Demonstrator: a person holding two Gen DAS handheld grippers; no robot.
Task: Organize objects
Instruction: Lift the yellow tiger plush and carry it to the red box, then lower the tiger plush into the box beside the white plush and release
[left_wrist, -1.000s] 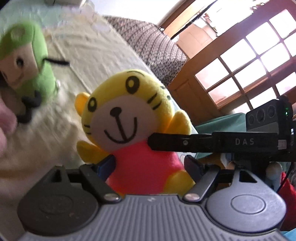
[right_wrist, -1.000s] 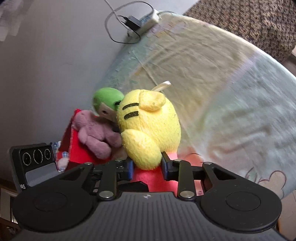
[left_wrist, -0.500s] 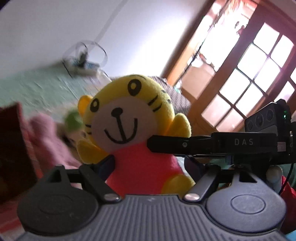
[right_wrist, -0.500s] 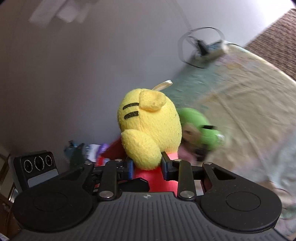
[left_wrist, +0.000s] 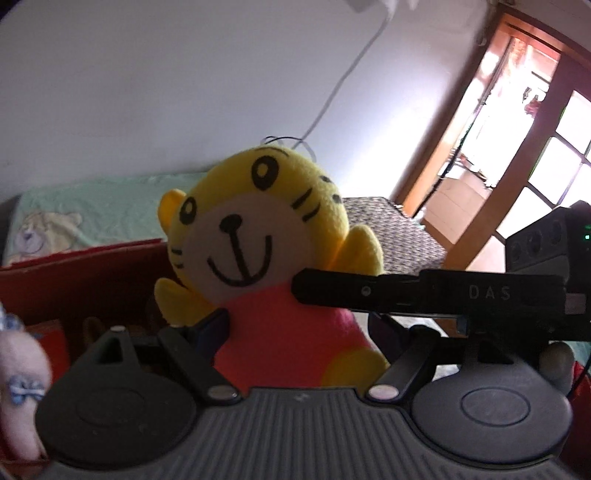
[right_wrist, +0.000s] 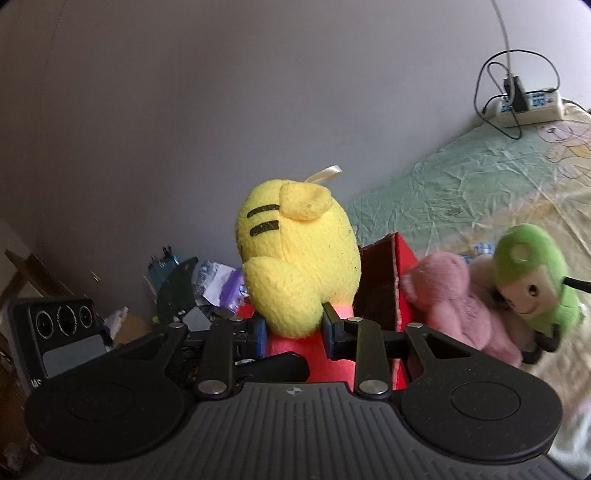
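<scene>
red box (left_wrist: 85, 284): we see it low on the left, behind the toy
left gripper (left_wrist: 299, 328): jaws pinching the tiger plush (left_wrist: 255, 240) at its pink body
right gripper (right_wrist: 293, 332): jaws clamped on the tiger's arm
pink plush (right_wrist: 454, 299), green plush (right_wrist: 535, 280): right of the box on the bedsheet (right_wrist: 461, 173), probably touching, blurred

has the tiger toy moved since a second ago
Yes. The tiger toy was over the bedsheet; now it is raised at the red box, by the wall.
</scene>
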